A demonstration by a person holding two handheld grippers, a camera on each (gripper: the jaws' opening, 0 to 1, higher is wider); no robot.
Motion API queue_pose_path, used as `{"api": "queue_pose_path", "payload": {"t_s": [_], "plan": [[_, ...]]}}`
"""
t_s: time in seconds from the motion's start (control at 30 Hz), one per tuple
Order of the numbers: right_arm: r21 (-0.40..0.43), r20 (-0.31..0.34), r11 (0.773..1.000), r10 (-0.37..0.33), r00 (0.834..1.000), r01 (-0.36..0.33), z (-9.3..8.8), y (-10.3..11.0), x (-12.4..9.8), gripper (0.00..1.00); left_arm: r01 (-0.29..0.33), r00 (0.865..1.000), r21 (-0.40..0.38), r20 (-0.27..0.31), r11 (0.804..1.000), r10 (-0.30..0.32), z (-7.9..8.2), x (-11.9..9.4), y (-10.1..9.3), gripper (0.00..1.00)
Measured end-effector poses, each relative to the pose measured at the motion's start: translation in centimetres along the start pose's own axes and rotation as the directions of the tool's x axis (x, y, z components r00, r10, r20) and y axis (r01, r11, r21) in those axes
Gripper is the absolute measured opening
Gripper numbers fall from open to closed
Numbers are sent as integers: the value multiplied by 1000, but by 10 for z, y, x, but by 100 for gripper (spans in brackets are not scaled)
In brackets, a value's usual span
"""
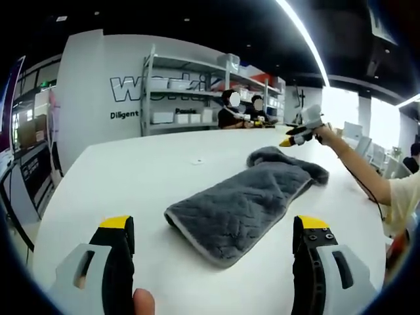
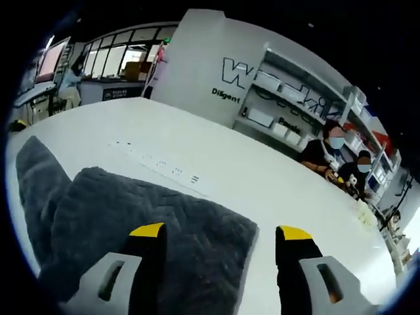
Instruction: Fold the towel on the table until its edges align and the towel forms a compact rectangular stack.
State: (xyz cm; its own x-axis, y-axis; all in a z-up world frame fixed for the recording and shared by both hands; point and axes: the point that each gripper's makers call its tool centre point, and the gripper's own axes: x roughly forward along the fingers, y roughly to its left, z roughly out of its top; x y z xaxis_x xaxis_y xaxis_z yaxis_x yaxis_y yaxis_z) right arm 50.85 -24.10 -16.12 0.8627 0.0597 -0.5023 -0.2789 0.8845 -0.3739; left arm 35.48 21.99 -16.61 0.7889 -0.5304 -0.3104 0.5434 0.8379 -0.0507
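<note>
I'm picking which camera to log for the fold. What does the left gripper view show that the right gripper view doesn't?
Left gripper view: the whole grey quilted towel lying long across the white table, plus the right gripper held up beyond its far end. Right gripper view: a row of small marks on the table past the towel. Both: the towel, the table, shelving and seated people behind, and open jaws touching nothing.
</note>
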Motion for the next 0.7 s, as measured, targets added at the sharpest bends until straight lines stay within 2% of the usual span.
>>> {"api": "queue_pose_path", "payload": {"t_s": [0.1,0.17,0.27,0.47,0.57,0.7], "plan": [[0,-10,1000,1,1000,-1,4,5,-3,84,-1,1000,-2,2,1000,1,0,-1,1,99],[-3,9,1000,-18,1000,18,13,3,-10,91,1,1000,-6,9,1000,-1,0,-2,-1,99],[0,4,999,-53,999,53,20,-2,-22,99,2,1000,-13,14,1000,-2,0,-2,0,99],[-10,25,994,-108,994,108,32,-4,-50,99,16,999,-31,40,999,-14,4,-3,-2,99],[-30,35,991,-130,991,131,39,1,-66,99,24,999,-29,47,999,-22,5,-3,-3,99],[-46,86,991,-122,989,127,54,15,-89,99,35,998,-36,58,999,-33,7,-3,-4,99]]}}
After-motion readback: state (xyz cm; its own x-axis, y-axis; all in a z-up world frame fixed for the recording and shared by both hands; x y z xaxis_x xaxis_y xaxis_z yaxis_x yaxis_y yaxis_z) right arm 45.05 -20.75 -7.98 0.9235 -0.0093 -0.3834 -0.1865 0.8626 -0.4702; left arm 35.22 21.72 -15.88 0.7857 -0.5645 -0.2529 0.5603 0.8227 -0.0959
